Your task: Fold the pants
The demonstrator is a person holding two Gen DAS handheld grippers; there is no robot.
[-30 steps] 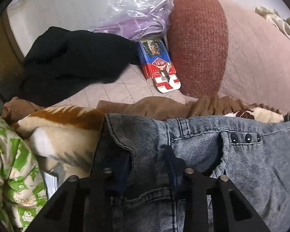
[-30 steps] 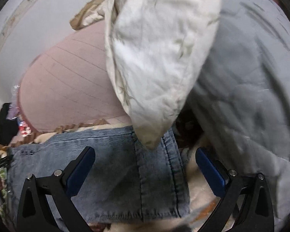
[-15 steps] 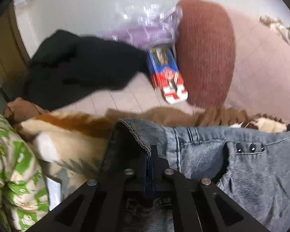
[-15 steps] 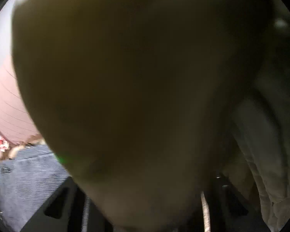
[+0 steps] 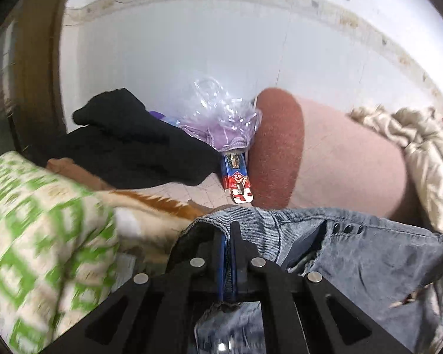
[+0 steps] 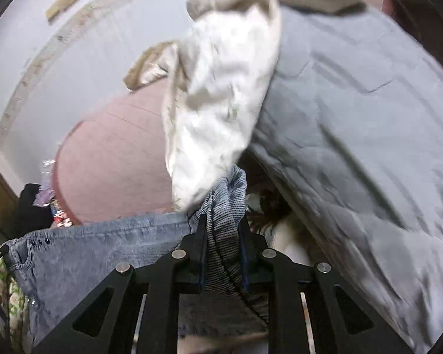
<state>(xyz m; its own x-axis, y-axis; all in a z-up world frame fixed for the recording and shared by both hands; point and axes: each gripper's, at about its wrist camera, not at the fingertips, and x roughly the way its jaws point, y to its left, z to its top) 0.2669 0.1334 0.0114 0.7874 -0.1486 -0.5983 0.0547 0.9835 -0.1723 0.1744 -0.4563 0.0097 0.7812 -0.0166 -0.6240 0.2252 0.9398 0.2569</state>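
Note:
Blue-grey denim pants (image 5: 369,253) hang stretched by the waistband between my two grippers, above the bed. My left gripper (image 5: 228,236) is shut on the waistband's left corner, and a thin edge of denim shows between its pads. In the right wrist view the pants (image 6: 103,244) run off to the left. My right gripper (image 6: 223,224) pinches a bunched fold of the waistband's other end, and its jaws are still closing on that fold. Three dark studs (image 5: 347,228) mark the pocket.
Behind the pants lie a pink and maroon pillow (image 5: 339,159), a black garment (image 5: 127,147), a purple plastic bag (image 5: 224,124) and a red-blue box (image 5: 237,180). A green-patterned cloth (image 5: 29,236) fills the left. A white cloth (image 6: 221,103) and a grey quilt (image 6: 354,118) crowd the right gripper.
Both grippers went from open around the waistband to closed on it, then rose with the denim. The white cloth that blocked the right view half a second ago has cleared.

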